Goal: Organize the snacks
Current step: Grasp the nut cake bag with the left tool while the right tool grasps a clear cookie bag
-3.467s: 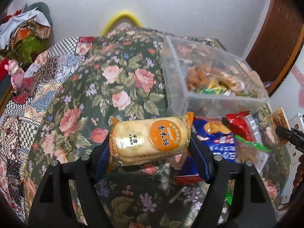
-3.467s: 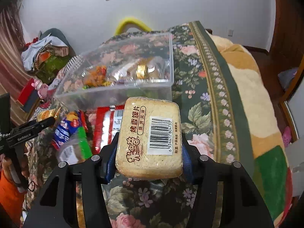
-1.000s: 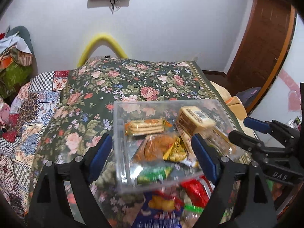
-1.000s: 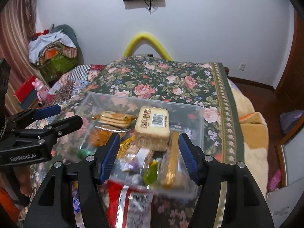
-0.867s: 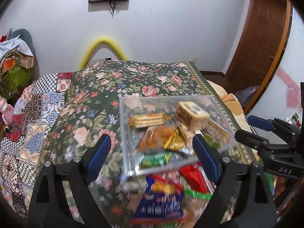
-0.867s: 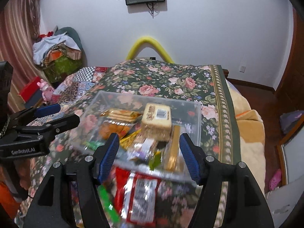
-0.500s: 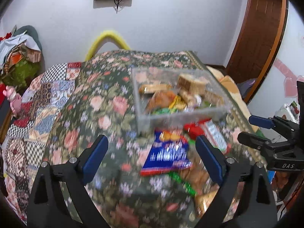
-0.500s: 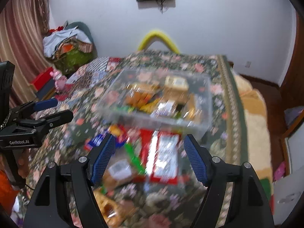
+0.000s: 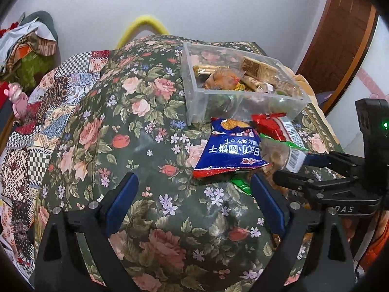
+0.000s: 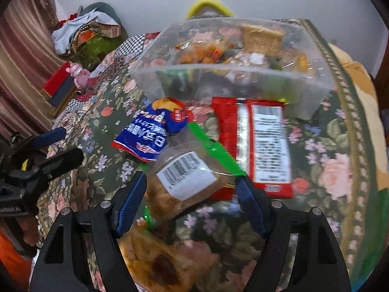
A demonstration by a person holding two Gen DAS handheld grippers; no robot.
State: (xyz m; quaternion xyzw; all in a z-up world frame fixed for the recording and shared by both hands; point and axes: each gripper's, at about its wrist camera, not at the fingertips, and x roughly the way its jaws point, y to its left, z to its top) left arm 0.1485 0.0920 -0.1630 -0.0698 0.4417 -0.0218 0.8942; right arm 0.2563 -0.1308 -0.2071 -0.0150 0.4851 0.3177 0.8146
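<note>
A clear plastic box point(image 9: 218, 102) point(image 10: 194, 80) holding several snacks stands on the floral cloth. In front of it lie a blue packet point(image 9: 231, 152) point(image 10: 148, 133), a red packet point(image 9: 274, 126) point(image 10: 262, 146) and a clear green-edged bag with a barcode label point(image 10: 184, 177) point(image 9: 284, 153). My left gripper point(image 9: 194, 206) is open and empty, low over bare cloth left of the blue packet. My right gripper point(image 10: 192, 199) is open, its jaws on either side of the clear bag. It also shows in the left wrist view point(image 9: 294, 168).
An orange-brown snack pack point(image 10: 165, 262) lies under the right gripper. The floral cloth point(image 9: 126, 126) covers a rounded table beside a patchwork quilt point(image 9: 31, 112). A clothes pile point(image 10: 85, 31) and a pink toy point(image 10: 79, 73) sit at the left.
Both grippers dropped their snacks into the box, pulled back and came down. The right gripper now straddles the clear bag; the left sits over bare cloth.
</note>
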